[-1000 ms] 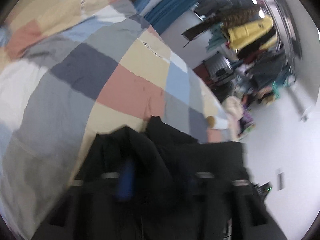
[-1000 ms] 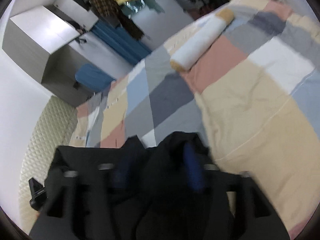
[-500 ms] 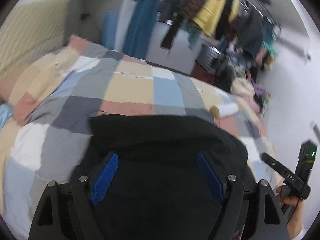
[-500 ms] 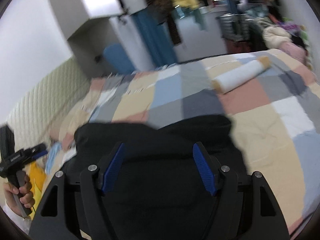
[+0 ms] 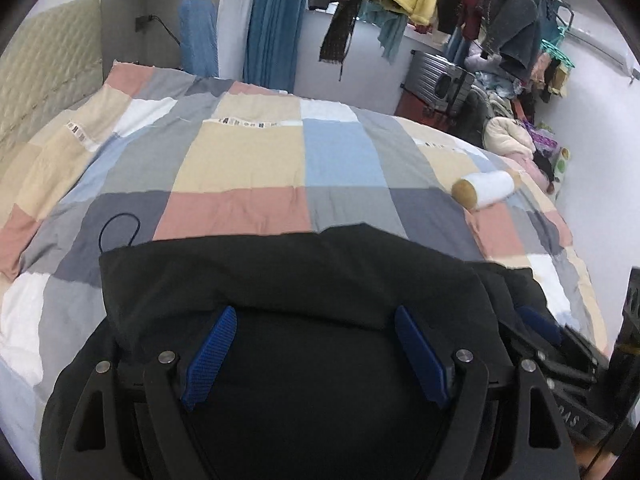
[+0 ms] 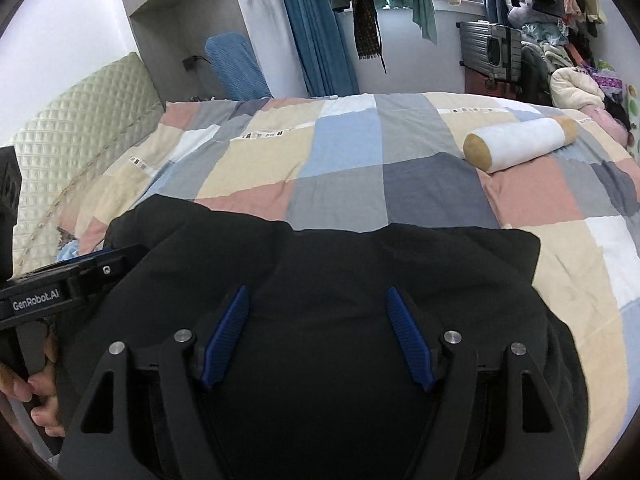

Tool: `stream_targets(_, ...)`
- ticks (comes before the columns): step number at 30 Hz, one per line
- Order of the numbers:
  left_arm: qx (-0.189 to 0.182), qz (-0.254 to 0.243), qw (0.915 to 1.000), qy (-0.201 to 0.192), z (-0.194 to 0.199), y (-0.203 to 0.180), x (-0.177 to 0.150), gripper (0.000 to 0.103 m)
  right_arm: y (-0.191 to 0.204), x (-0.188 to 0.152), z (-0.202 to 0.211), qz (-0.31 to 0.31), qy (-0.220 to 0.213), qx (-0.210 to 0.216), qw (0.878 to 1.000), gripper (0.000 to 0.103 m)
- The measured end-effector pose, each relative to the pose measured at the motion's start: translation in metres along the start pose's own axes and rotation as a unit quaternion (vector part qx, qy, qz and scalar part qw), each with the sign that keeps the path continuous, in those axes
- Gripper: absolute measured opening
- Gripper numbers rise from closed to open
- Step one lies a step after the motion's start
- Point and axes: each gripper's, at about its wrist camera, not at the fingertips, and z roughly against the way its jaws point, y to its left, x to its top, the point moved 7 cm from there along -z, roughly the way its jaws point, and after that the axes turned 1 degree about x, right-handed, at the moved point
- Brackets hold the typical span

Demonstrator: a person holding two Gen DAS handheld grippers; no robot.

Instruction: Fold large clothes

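Both views rolled level since earlier frames; black garment [image 5: 296, 276] now spread smooth on patchwork quilt [image 5: 240, 160]. Left gripper [image 5: 316, 356], right gripper [image 6: 318, 336]: ribbed blue pads apart, over cloth. Cylindrical white bolster [image 6: 520, 148] at 2 o'clock
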Motion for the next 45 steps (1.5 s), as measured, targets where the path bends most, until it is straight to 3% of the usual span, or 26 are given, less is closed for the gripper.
stream_targets(8,0.047,-0.042,0.998,0.0,-0.031,-0.005,0.002,0.083,-0.006,0.003,-0.035,-0.01,0.017,0.006,1.0,0.075)
stream_targets(23,0.056,-0.039,0.9977,-0.003,-0.066,0.007,0.001,0.088,0.001,0.0,-0.078,0.02,0.021,-0.033,0.999,0.077)
stream_targets(31,0.019,-0.031,0.9993,-0.003,-0.037,0.01,-0.004,0.088,0.001,-0.002,-0.053,0.015,-0.006,-0.001,1.0,0.077)
stream_targets(35,0.039,-0.037,0.9981,-0.029,-0.002,0.025,-0.006,0.088,-0.007,-0.002,-0.02,0.016,-0.019,0.002,1.0,0.077)
stream_targets(39,0.098,-0.058,0.9924,-0.047,0.021,0.051,-0.008,0.088,-0.018,-0.005,-0.002,0.042,-0.007,-0.005,0.999,0.077)
stream_targets(41,0.097,-0.049,0.9933,-0.041,0.019,0.061,-0.017,0.088,-0.027,-0.012,-0.002,0.058,0.005,-0.019,0.998,0.077)
stream_targets(45,0.084,-0.041,0.9954,-0.022,-0.004,0.074,-0.038,0.089,-0.043,-0.022,-0.002,0.029,0.01,0.004,1.0,0.077)
